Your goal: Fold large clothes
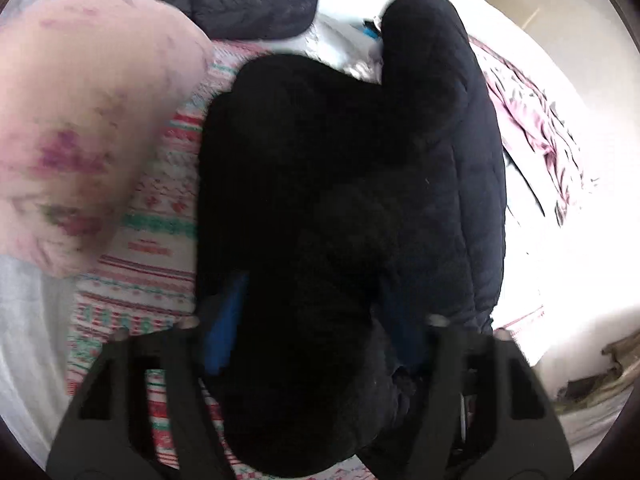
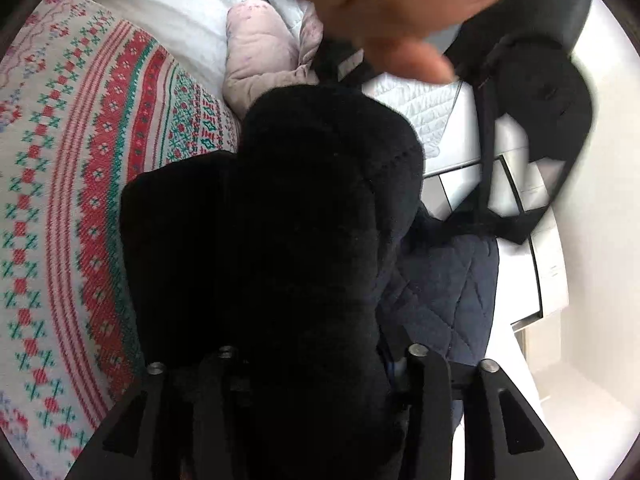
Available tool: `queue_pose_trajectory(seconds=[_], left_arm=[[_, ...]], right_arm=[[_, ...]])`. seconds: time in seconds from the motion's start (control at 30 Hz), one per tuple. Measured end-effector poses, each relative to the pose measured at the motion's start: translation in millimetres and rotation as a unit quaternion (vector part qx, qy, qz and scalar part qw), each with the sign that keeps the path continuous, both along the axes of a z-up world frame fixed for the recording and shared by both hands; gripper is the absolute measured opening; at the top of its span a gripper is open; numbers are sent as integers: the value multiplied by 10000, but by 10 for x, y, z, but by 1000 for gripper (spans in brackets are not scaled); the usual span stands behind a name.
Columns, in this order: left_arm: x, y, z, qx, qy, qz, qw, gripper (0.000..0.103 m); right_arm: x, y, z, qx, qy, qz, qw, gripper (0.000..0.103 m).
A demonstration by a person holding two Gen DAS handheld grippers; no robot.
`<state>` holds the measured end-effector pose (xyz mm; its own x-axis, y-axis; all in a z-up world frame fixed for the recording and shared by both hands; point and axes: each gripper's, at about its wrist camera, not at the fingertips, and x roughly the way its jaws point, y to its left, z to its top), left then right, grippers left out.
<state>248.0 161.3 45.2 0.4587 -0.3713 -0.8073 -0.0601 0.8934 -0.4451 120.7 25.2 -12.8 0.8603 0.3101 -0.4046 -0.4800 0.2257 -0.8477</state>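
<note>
Both grippers hold the black fleece garment (image 1: 304,208), bunched thick between their jaws: my left gripper (image 1: 316,344) and my right gripper (image 2: 320,364) each grip a wad of it. Its long axis runs straight ahead from either gripper, over the patterned blanket (image 2: 80,184), with the navy quilted jacket (image 2: 448,292) just beside it. Neither hand looks nearer.

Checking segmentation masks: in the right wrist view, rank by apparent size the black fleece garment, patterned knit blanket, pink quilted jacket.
1-2. black fleece garment and patterned knit blanket: similar; the fleece sits right at the lens, so unsure.
3. pink quilted jacket: clearly smallest, partly hidden.
</note>
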Motion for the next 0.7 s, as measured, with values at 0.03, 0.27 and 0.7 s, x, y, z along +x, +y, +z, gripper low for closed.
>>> queue_pose_trajectory(seconds=[0.03, 0.27, 0.7], left_arm=[[-7, -6, -21, -42, -11, 4, 10000, 51], [-57, 56, 0, -120, 43, -76, 9999, 39], [-186, -38, -114, 51, 228, -89, 9997, 39]], right_arm=[[-20, -35, 48, 45, 173, 2, 9998, 52], [-131, -626, 621, 1059, 1777, -174, 9782, 58], [1265, -1284, 1330, 3909, 4079, -1423, 8128, 58]])
